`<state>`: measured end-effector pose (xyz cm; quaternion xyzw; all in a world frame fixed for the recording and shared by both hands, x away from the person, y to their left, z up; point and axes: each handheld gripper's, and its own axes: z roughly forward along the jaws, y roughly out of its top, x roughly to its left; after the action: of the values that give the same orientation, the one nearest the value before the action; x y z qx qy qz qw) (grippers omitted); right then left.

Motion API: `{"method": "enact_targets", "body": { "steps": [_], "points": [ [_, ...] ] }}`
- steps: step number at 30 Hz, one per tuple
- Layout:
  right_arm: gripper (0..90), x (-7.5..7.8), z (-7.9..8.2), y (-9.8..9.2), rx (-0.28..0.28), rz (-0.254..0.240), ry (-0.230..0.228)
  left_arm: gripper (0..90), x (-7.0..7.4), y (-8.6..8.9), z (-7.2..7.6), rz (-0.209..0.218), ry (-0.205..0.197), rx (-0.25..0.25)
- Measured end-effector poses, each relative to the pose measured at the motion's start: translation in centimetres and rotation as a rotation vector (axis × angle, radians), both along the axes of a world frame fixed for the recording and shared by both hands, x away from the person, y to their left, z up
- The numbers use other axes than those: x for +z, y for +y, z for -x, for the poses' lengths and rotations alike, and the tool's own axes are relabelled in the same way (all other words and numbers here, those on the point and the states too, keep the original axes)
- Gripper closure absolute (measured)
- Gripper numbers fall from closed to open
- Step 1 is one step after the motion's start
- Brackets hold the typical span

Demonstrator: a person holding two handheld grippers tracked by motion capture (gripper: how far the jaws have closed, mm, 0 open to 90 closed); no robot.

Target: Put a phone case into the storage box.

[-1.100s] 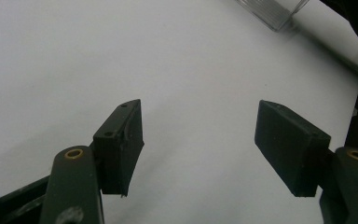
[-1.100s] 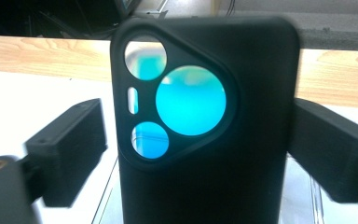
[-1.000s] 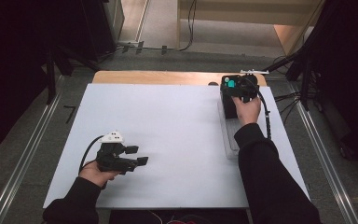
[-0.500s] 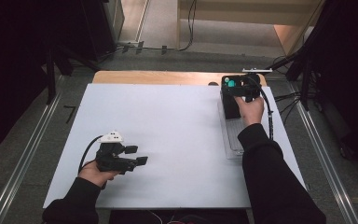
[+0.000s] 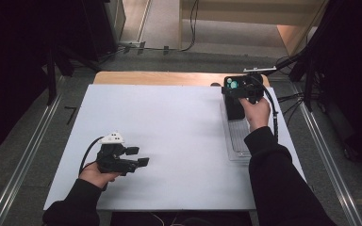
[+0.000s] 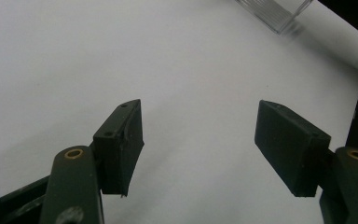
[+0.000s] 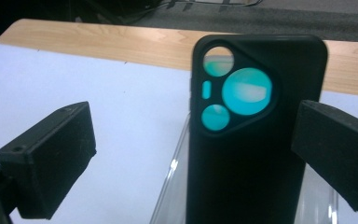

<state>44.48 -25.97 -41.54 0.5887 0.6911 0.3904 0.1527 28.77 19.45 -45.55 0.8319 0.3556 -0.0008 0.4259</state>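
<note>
R gripper (image 7: pixel 191 158) hangs open over the phone case (image 7: pixel 256 140) in the tray (image 5: pixel 238 136). L gripper (image 6: pixel 200 144) idles, open, empty. Next, prob.: R must close on case.

The phone case (image 7: pixel 256 140) looks like matt black soft plastic, its camera cut-outs showing glossy teal. Under it lies a clear, glossy plastic tray (image 7: pixel 175 186). The bench (image 5: pixel 169 127) has a smooth matt white top with a pale wood edge (image 7: pixel 121 42). Both grippers' fingers (image 6: pixel 123 144) are matt black pads.

A white board (image 5: pixel 169 127) covers the wooden table (image 5: pixel 160 78); a clear ribbed plastic tray (image 5: pixel 238 141) lies along its right edge.
</note>
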Motion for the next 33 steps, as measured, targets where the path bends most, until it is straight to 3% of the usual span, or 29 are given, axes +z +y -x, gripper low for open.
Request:
{"method": "enact_targets", "body": {
  "steps": [4, 6, 14, 16, 24, 28, 33],
  "points": [
    [0.0, 0.6, 0.6, 0.9, 0.036, -0.002, 0.007, 33.0, 0.1, 0.1, 0.0, 0.003, -0.002, 0.005],
    [6.5, 0.9, 1.0, 1.1, 0.056, -0.012, 0.002, 33.0, 0.1, 0.2, 0.0, 0.004, -0.001, 0.004],
    [7.1, 1.6, 2.2, 1.8, 0.118, -0.043, -0.012, 33.0, 0.1, 0.3, -0.1, 0.003, 0.003, 0.006],
    [13.7, 1.7, 2.5, 1.9, 0.135, -0.047, -0.008, 33.0, 0.1, 0.3, -0.1, 0.004, 0.004, 0.004],
    [13.9, 1.6, 3.3, 2.4, 0.190, -0.076, -0.003, 33.0, 0.2, 0.3, -0.2, 0.002, 0.001, -0.002],
    [18.6, 1.2, 3.8, 3.0, 0.271, -0.096, 0.025, 33.0, 0.3, 0.3, -0.3, 0.004, 0.000, 0.000],
    [18.8, 0.9, 4.2, 3.5, 0.315, -0.087, 0.041, 33.0, 0.2, 0.2, -0.4, 0.006, 0.002, -0.010]
  ]
}}
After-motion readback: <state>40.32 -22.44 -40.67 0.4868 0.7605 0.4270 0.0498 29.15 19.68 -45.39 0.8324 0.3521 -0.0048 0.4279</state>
